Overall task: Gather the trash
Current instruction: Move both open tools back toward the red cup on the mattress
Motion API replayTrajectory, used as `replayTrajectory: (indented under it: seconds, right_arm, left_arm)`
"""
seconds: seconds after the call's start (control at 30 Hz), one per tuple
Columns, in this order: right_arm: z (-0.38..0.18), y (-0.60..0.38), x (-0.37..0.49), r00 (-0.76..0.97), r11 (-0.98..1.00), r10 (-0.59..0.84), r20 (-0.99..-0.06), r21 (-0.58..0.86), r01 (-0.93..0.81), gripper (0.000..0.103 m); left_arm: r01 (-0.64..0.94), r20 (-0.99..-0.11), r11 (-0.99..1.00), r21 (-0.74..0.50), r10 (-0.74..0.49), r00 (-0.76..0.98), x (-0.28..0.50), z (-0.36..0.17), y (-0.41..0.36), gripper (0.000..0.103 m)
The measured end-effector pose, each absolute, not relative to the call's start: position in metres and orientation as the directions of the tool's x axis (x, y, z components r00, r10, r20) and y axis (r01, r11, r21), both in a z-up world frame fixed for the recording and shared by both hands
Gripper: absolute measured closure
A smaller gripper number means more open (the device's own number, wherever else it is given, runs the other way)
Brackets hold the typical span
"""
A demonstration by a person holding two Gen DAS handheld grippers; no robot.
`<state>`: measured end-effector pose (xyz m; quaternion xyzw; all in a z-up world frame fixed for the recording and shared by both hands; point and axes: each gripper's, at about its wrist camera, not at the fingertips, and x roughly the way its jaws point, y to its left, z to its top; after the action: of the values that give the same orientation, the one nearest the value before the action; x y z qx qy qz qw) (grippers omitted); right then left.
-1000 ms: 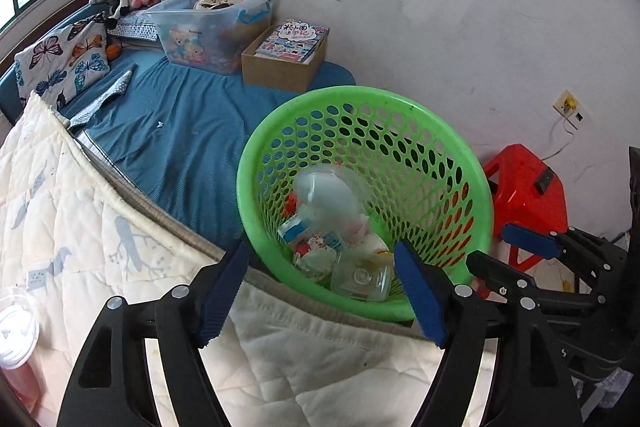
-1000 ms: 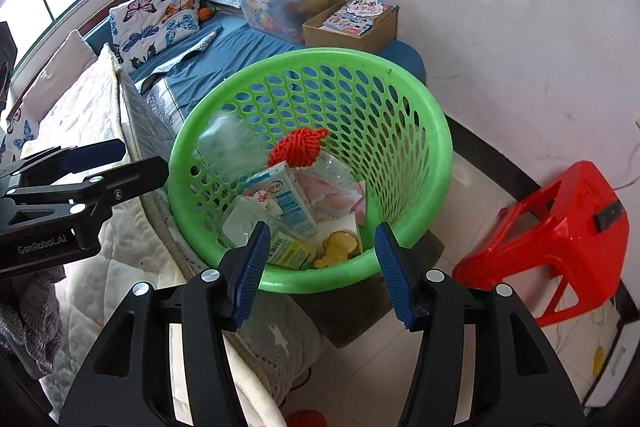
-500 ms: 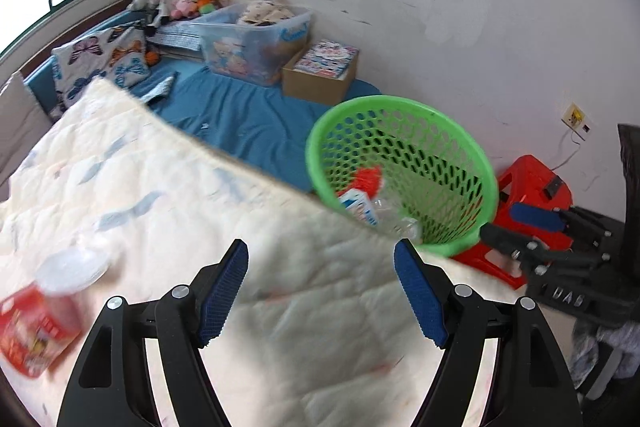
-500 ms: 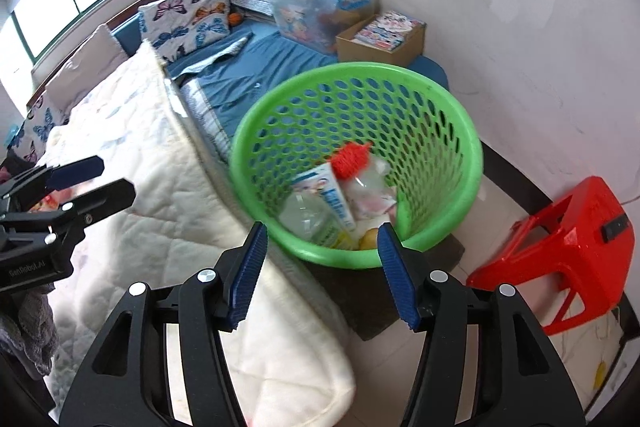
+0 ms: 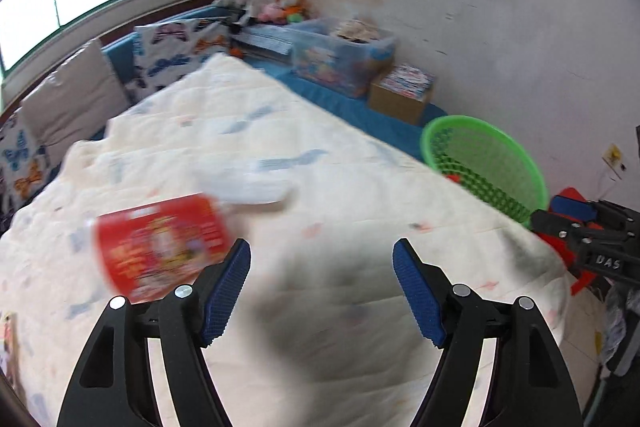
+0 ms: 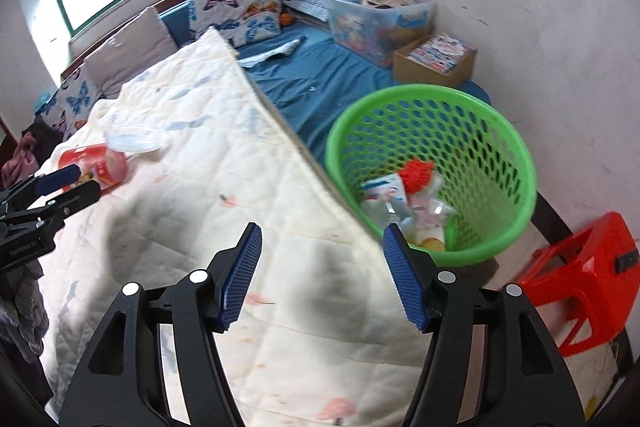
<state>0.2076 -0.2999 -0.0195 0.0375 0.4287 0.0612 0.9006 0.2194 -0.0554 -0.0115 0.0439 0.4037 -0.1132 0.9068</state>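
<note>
Left gripper [image 5: 321,287]: we see its blue-padded jaws spread wide apart with nothing between them, held over the cream quilt [image 5: 320,187]; in the right wrist view the same tool shows at the left edge [image 6: 60,187], its jaws just beside the red cup.
Right gripper [image 6: 322,273]: its jaws are also apart and empty, over the quilt's near edge, with the basket just beyond the right jaw.
Red cup [image 5: 160,247]: we find it lying on its side on the quilt, blurred, just beyond and to the left of the left gripper's left jaw; its print is too smeared for us to read.
Clear lid [image 6: 130,141]: it lies on the quilt touching or just beside the cup's far end; we cannot tell which.
Green basket [image 6: 508,155]: it stands on the floor beside the bed, against the quilt's edge, well apart from the cup.
Basket contents: we see a red netted item [image 6: 416,173], a small carton [image 6: 384,189] and clear plastic pieces at the bottom.
Red stool [image 6: 588,275]: near the basket, on the floor to its right.
Bed background: a clear storage bin [image 6: 376,19] and a cardboard box [image 6: 436,61] sit on the blue sheet by the wall.
</note>
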Motion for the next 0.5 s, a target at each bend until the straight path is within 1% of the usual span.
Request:
replayTrajectory:
  seconds: [0.2, 0.37, 0.5]
  right_arm:
    - [-0.019, -0.273, 0.211, 0.618, 0.983, 0.182, -0.765, 0.125, -0.134, 0.038]
    - [-0.020, -0.250, 0.212, 0.608, 0.976, 0.210, -0.766, 0.125, -0.179, 0.035]
    - [-0.020, -0.231, 0.217, 0.595, 0.968, 0.238, -0.768, 0.136, -0.212, 0.034]
  left_arm:
    - [0.141, -0.727, 0.990, 0.021, -0.082, 0.682, 0.205, -0.003, -0.001, 0.032]
    - [0.061, -0.720, 0.998, -0.002, -0.044, 0.692, 0.196, -0.001, 0.041, 0.032]
    - [0.034, -0.728, 0.999, -0.033, -0.047, 0.684, 0.200, -0.005, 0.069, 0.032]
